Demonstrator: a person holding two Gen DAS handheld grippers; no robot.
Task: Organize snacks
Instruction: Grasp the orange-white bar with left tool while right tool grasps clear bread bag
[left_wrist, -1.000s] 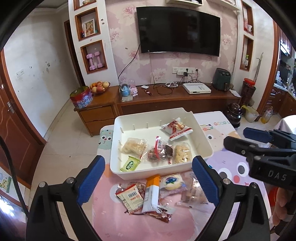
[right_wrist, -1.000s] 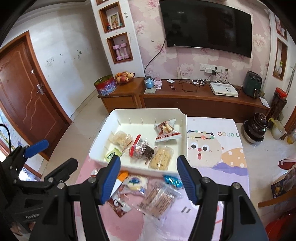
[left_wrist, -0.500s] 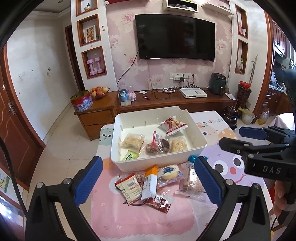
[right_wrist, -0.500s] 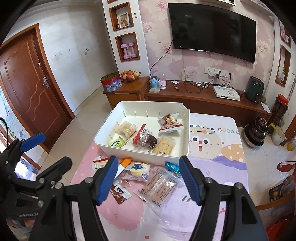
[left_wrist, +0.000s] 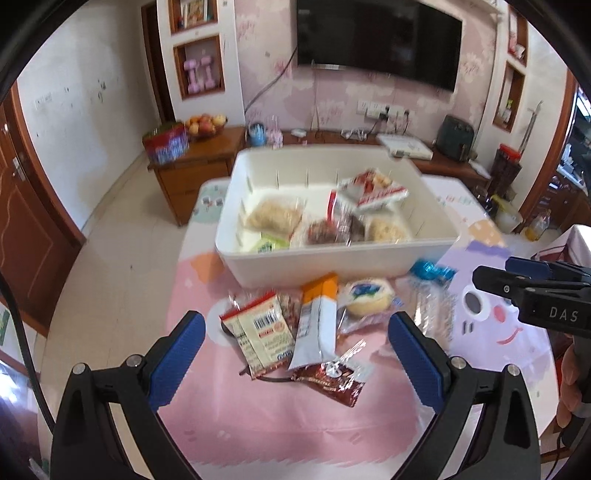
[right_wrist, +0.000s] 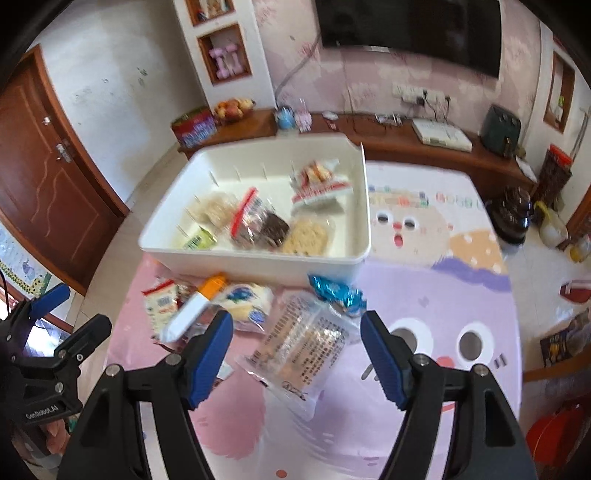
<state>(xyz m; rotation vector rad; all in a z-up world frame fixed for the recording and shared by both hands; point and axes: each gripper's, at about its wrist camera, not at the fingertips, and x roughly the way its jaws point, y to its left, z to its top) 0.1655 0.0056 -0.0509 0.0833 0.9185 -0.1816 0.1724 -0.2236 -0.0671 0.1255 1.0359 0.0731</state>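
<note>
Currently left tongs (left_wrist: 295, 343) gape wide, empty, above the barcode packet (left_wrist: 260, 332) and orange-white stick pack (left_wrist: 317, 321) on the table (left_wrist: 295, 424), before the white bin (left_wrist: 332, 258). Right tongs (right_wrist: 295, 341), marked "DAS", are opening over a clear printed-text packet (right_wrist: 299, 343); print unreadable.

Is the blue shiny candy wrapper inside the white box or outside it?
Outside. The blue shiny candy wrapper lies on the tablecloth, just in front of the white box.
</note>
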